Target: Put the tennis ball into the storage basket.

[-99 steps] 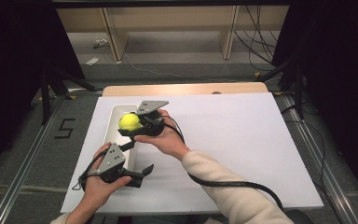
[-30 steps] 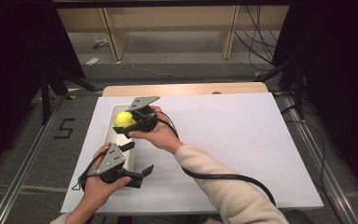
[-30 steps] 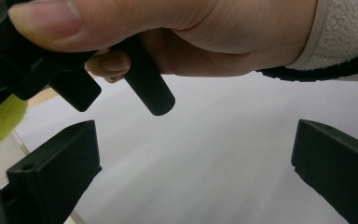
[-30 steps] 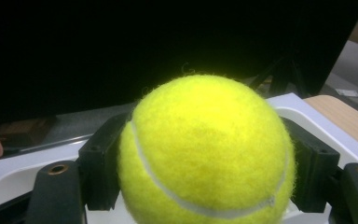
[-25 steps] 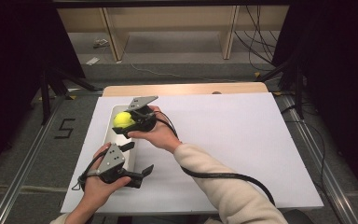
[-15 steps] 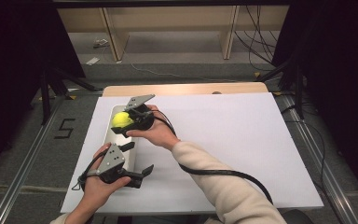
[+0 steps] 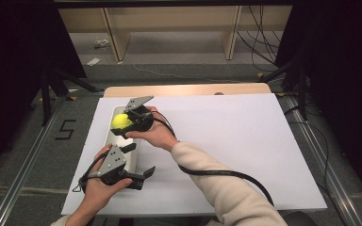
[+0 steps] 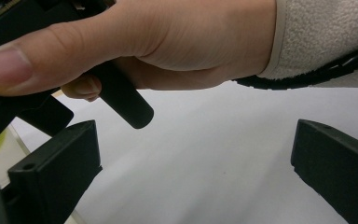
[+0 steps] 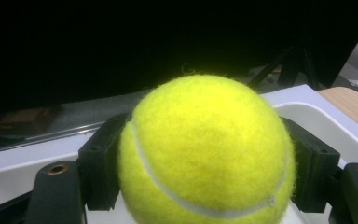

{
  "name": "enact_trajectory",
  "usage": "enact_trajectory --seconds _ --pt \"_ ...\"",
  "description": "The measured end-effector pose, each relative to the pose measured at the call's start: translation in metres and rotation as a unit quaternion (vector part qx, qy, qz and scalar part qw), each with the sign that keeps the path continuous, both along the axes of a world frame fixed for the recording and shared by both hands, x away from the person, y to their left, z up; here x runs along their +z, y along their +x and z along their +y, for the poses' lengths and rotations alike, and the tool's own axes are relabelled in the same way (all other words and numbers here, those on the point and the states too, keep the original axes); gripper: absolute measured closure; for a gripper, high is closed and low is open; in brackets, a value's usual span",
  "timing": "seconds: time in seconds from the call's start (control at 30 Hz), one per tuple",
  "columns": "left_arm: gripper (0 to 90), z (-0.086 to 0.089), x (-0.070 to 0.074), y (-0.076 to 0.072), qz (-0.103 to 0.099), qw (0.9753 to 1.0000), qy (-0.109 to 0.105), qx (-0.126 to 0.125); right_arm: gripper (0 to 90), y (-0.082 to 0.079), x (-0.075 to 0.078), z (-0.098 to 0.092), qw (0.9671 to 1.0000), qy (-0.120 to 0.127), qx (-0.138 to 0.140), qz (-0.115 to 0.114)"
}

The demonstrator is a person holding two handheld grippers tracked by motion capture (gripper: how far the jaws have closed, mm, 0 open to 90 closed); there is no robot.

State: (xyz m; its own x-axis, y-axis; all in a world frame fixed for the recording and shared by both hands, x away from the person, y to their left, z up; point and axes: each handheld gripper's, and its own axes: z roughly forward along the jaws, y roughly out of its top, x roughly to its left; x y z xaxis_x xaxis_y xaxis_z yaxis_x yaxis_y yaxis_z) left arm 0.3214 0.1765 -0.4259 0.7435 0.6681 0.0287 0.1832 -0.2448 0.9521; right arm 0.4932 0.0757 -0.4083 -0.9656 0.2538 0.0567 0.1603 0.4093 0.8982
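R gripper (image 7: 122, 123): fingers clamped on tennis ball (image 7: 120, 121) above white tray (image 7: 109, 135). L gripper (image 7: 139, 160): fingers wide apart, empty, over open desk (image 7: 245, 141).

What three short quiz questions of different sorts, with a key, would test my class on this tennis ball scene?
1. True or false: the right claw grips the tennis ball.
2. The ball is held over which thing? A) white tray B) wooden shelf C) floor
3. Fill in: the left claw stands ____, with nothing between its jaws.

Key
1. True; a jaw presses each side of the ball.
2. A
3. open
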Motion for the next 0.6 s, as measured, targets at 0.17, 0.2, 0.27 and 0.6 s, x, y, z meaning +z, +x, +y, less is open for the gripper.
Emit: enact_trajectory --seconds 0.17,0.2,0.27,0.6 --pt "0.8 0.0004 0.0000 0.0001 0.000 1.0000 0.000 0.001 27.0 0.0017 -0.0012 0.0031 1.0000 -0.007 0.003 -0.001" --pt "0.8 0.0003 0.0000 0.0000 0.000 1.0000 0.000 0.001 27.0 0.0020 -0.0019 0.0038 1.0000 -0.005 0.002 -0.002" --pt "0.8 0.0003 -0.0002 0.0001 0.000 1.0000 0.001 0.001 27.0 0.0025 -0.0023 0.0043 1.0000 -0.008 0.002 0.000" --pt "0.8 0.0003 -0.0003 -0.0001 0.000 1.0000 0.003 0.000 27.0 0.0040 -0.0074 0.0097 0.9999 -0.014 0.003 0.005"
